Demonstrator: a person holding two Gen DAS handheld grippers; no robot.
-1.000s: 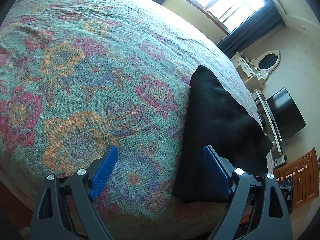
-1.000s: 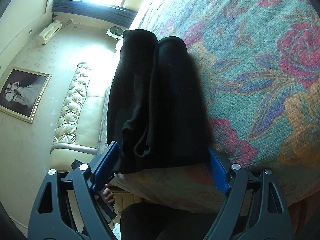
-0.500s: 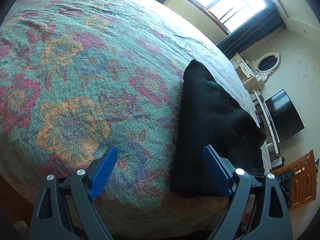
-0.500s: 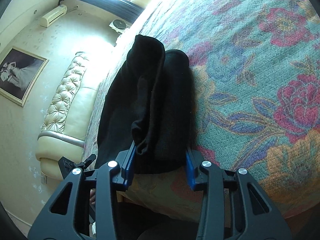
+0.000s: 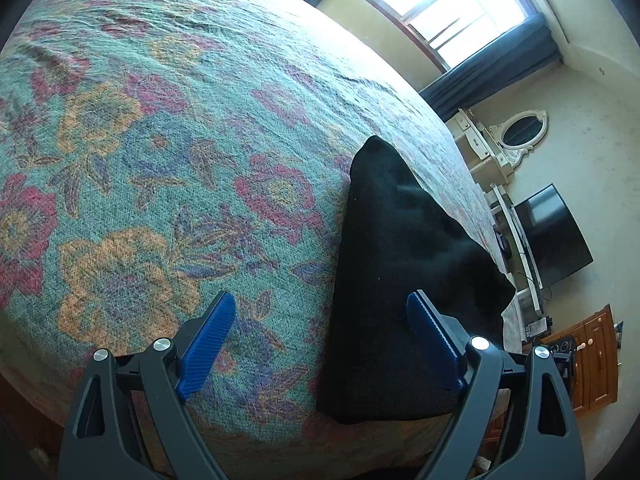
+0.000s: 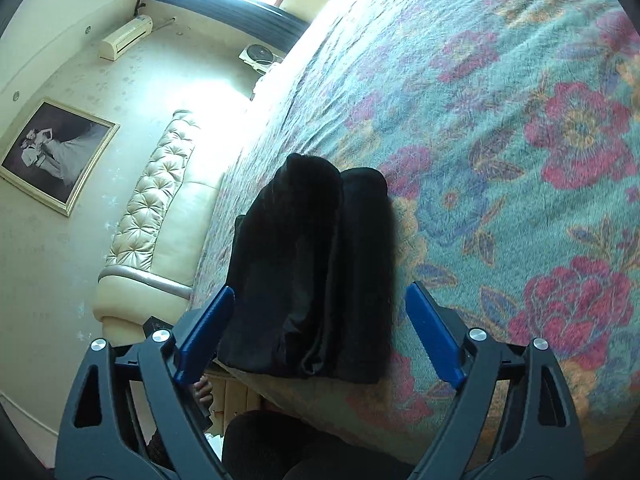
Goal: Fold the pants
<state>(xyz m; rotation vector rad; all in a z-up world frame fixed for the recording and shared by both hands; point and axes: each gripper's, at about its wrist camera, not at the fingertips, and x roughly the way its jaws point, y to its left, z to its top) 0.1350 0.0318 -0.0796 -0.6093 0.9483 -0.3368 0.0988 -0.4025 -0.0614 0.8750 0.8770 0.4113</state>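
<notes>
The fold is judged nearly finished; both tongs are best drawn back level, so that no blue pad snags the stack. The left tongs (image 5: 318,342) and the right tongs (image 6: 320,336) are spread wide, nothing gripped. The black pants (image 6: 316,280) are seen low in the frame's centre as a compact layered bundle, lying near the edge of the floral bedspread (image 6: 500,140).

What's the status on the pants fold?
Left gripper open, off cloth. Right gripper open, straddling folded black pants. Pants flat on floral bedspread. Nothing obstructing.
</notes>
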